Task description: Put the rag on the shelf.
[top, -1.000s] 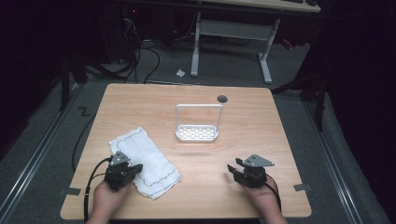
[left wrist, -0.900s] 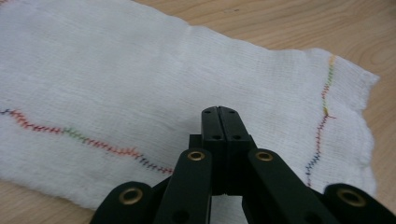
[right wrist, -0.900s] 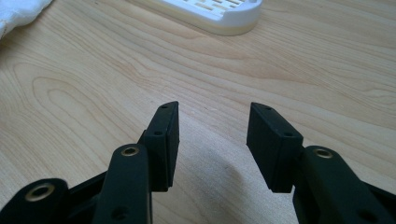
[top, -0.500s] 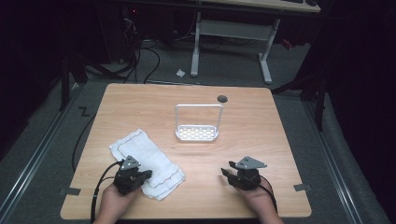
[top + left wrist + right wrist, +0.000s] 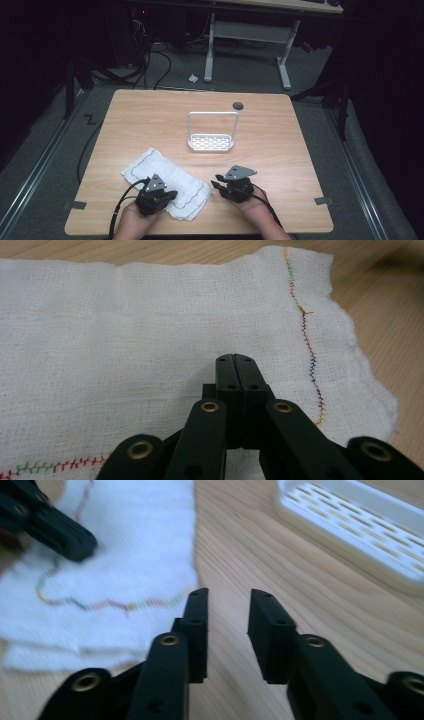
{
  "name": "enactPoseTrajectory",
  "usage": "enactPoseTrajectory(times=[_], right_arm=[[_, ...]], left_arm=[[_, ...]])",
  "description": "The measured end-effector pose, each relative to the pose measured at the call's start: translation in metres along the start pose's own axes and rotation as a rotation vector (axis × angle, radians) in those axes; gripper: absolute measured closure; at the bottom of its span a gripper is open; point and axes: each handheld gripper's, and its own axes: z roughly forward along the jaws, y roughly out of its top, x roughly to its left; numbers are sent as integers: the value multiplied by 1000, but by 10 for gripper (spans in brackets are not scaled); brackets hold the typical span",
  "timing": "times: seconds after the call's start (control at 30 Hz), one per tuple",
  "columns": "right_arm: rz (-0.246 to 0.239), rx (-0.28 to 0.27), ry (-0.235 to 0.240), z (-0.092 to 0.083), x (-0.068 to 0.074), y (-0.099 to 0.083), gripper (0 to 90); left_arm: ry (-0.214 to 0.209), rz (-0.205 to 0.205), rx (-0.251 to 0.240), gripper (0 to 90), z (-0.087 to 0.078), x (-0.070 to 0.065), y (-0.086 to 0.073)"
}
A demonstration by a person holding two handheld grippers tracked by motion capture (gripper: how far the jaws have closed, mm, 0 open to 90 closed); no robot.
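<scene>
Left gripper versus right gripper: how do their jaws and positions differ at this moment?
The left gripper has its jaws pressed together, nothing visibly between them; the right gripper has a gap between its jaws, which have just been closing, nothing between them. The left hovers over the white stitched-edge cloth; the right is over the bare wooden table beside the cloth's edge. Both are black and hand-held.

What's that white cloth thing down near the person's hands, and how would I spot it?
Start at the wooden table and look to its near left part, just in front of the person's hands. There lies a folded white cloth, flat on the wood, under the left hand-held gripper. Its wavy edge with multicoloured stitching sets it apart from the hard white slotted plastic rack farther back.
</scene>
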Motion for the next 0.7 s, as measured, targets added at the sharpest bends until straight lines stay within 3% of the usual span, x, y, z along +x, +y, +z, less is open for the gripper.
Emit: enactPoseTrajectory(times=[0.03,0.1,0.2,0.33,0.6,0.63,0.7], right_arm=[[1,-2,9,3,2,4,763],[-10,2,35,14,6,12,822],[-25,31,59,30,14,17,876],[-56,108,30,42,18,9,900],[-26,97,53,12,34,-18,900],[-19,98,56,7,38,-21,900],[-12,96,67,-2,43,-29,900]], left_arm=[[-13,-46,-16,900,1,-3,-1],[-5,-4,0,900,0,1,0],[-3,-3,-1,900,0,0,0],[-6,-1,-2,900,0,0,0],[-52,7,2,887,3,-5,1],[-75,-64,-23,883,5,-12,0],[-87,-59,-27,871,7,-16,1]])
